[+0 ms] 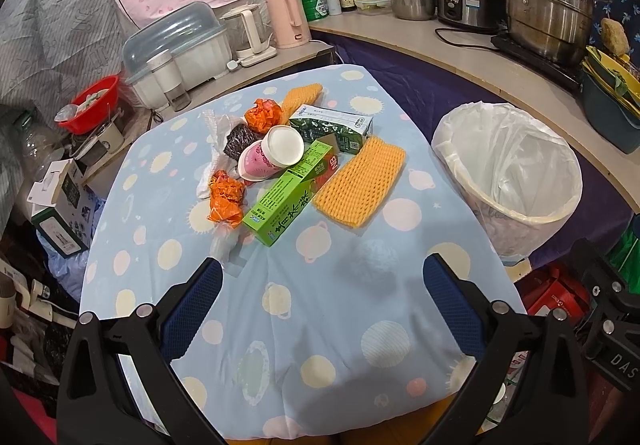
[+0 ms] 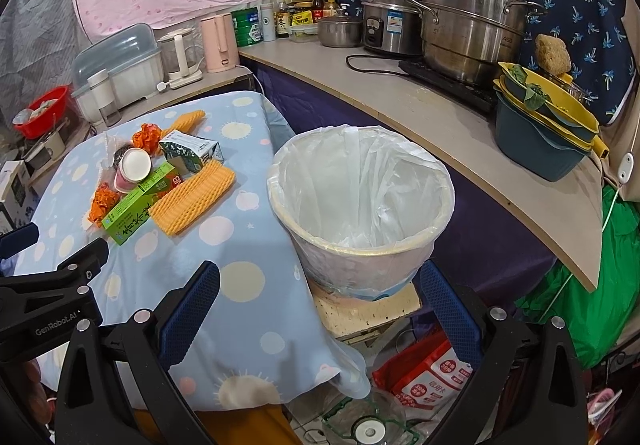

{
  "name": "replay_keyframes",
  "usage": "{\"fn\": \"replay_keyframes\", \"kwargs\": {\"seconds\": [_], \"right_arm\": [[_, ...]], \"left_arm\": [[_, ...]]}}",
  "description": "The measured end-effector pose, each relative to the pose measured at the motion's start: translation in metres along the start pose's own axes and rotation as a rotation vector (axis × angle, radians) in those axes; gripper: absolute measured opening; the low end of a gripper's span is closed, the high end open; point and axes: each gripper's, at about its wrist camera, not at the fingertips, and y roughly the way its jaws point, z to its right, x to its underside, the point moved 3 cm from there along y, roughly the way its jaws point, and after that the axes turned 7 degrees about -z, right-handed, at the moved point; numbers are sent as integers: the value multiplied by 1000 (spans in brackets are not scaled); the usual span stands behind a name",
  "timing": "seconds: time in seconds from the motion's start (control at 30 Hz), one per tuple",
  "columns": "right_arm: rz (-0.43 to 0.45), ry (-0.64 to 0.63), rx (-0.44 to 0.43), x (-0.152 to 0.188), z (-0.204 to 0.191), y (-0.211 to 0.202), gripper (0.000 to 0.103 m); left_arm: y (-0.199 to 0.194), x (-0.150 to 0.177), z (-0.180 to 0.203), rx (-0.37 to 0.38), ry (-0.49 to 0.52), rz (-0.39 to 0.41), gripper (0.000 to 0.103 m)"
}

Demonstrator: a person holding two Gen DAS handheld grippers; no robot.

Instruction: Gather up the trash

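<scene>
A heap of trash lies on the table with the blue planet-print cloth [image 1: 320, 325]: a light green carton [image 1: 288, 197], a dark green drink carton [image 1: 332, 127], a pink paper cup [image 1: 272, 157] on its side, two crumpled orange wrappers [image 1: 226, 201], a white plastic bag [image 1: 214, 133] and two yellow foam nets [image 1: 358, 181]. A white bin lined with a clear bag [image 1: 508, 173] [image 2: 360, 201] stands right of the table. My left gripper [image 1: 322, 285] is open above the near cloth, short of the heap. My right gripper [image 2: 320, 293] is open, between the table's corner and the bin.
A curved counter [image 2: 440, 113] behind the bin carries steel pots, a rice cooker, bottles and stacked basins. A side shelf holds kettles [image 1: 286, 19] and a lidded dish rack. Boxes and a red bowl [image 1: 94, 105] crowd the left floor; a red package [image 2: 428, 373] lies under the bin's stand.
</scene>
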Motion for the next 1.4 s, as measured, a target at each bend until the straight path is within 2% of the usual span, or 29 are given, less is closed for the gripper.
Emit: {"fn": "replay_keyframes", "kwargs": {"seconds": [1.4], "right_arm": [[0,-9,-5,-3,-5,1,96]], "left_arm": [[-5,-2,4,2,0,2,96]]}}
